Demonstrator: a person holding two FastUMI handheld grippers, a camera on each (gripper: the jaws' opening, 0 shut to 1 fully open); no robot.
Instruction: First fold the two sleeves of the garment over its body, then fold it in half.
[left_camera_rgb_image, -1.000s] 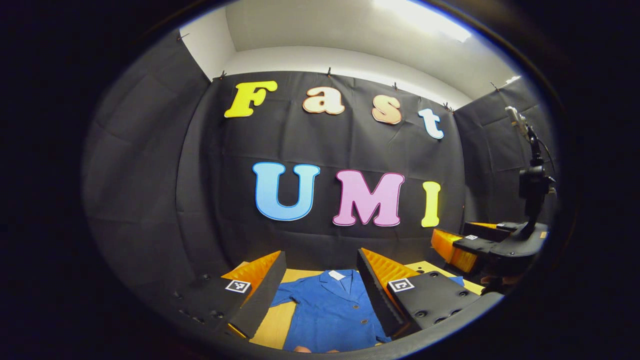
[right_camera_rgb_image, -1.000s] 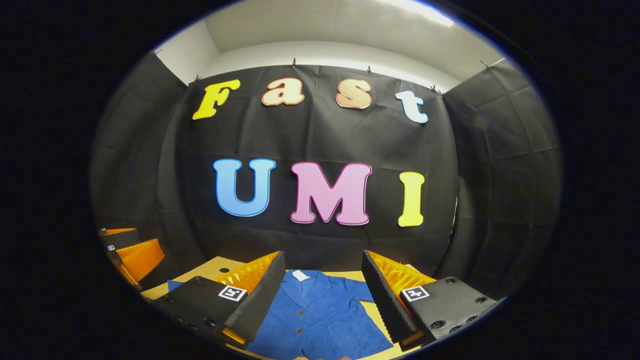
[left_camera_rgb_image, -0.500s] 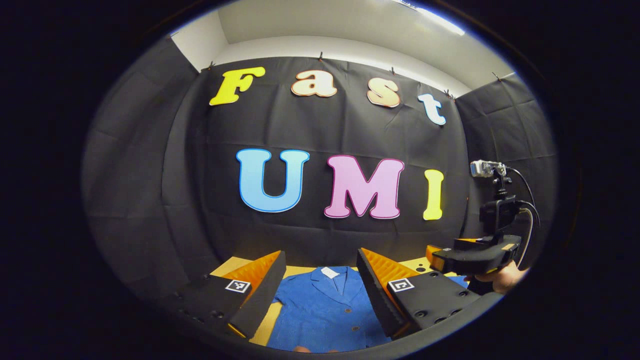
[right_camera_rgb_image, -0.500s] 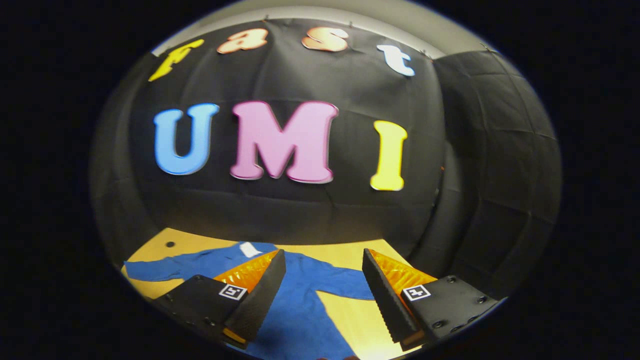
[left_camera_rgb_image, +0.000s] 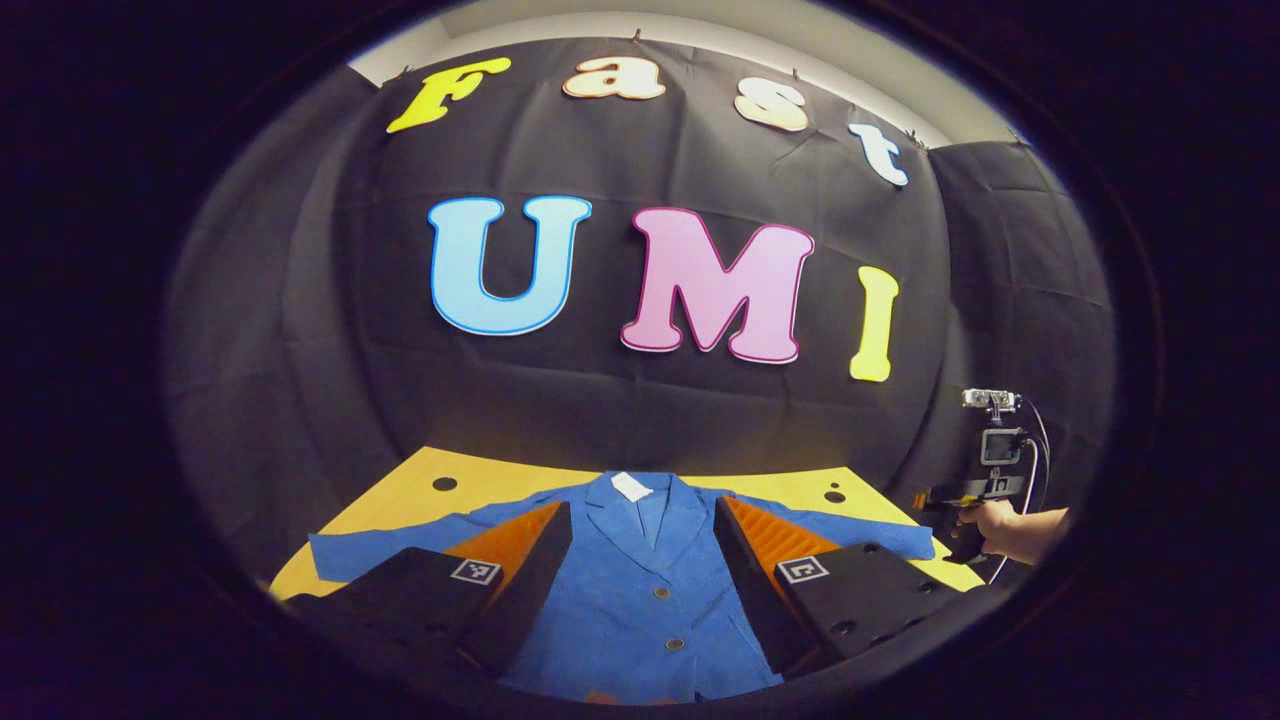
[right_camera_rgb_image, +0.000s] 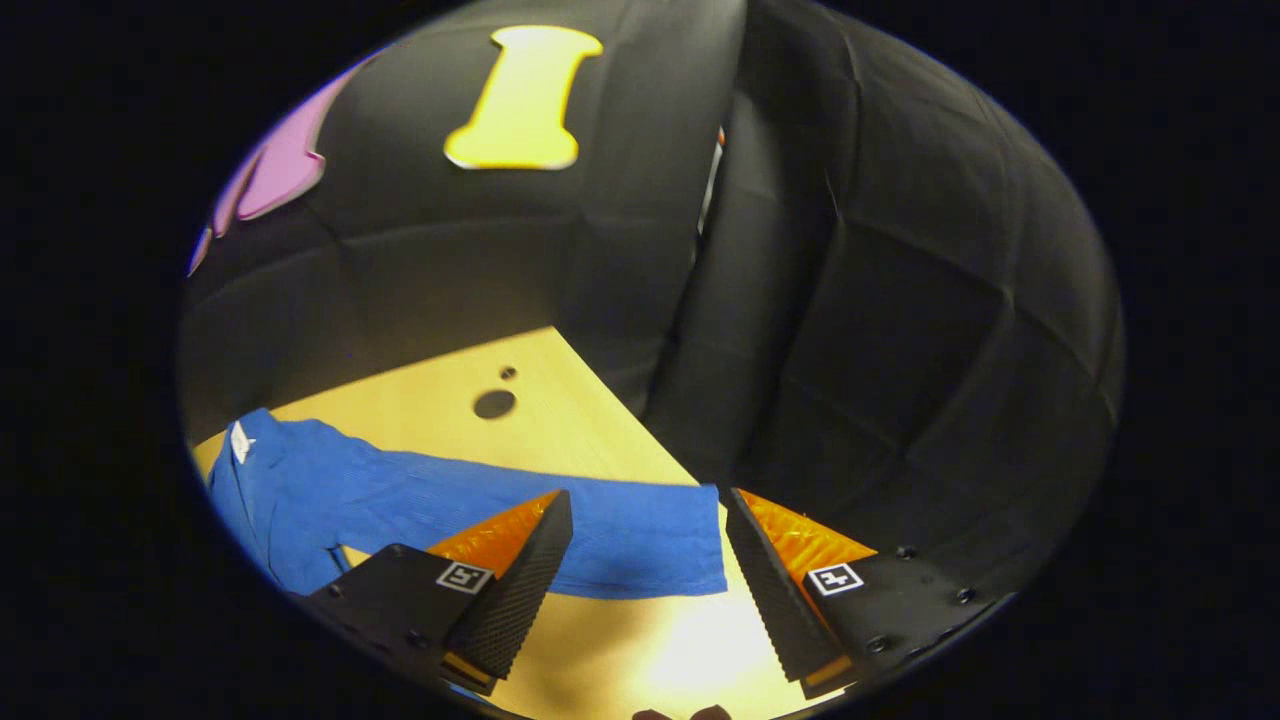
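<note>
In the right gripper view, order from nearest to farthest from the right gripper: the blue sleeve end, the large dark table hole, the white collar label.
1. Blue sleeve end, between its fingers.
2. Large dark table hole, farther back.
3. White collar label, far left.

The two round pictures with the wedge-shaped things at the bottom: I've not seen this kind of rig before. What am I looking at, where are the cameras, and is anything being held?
There is no robot arm here. A person holds a two-finger gripper in each hand, and a fisheye camera rides on each, looking forward along its fingers.

In the left gripper view, the left gripper hangs open over the chest of a blue jacket. The jacket lies flat, front up, on a yellow table, both sleeves spread out sideways. Far off at the right edge you see the person's hand holding the other gripper.

In the right gripper view, the right gripper is open above the cuff end of one sleeve. Its fingers flank the cuff without pinching it.

Nothing is held, and no fold is made yet.
</note>
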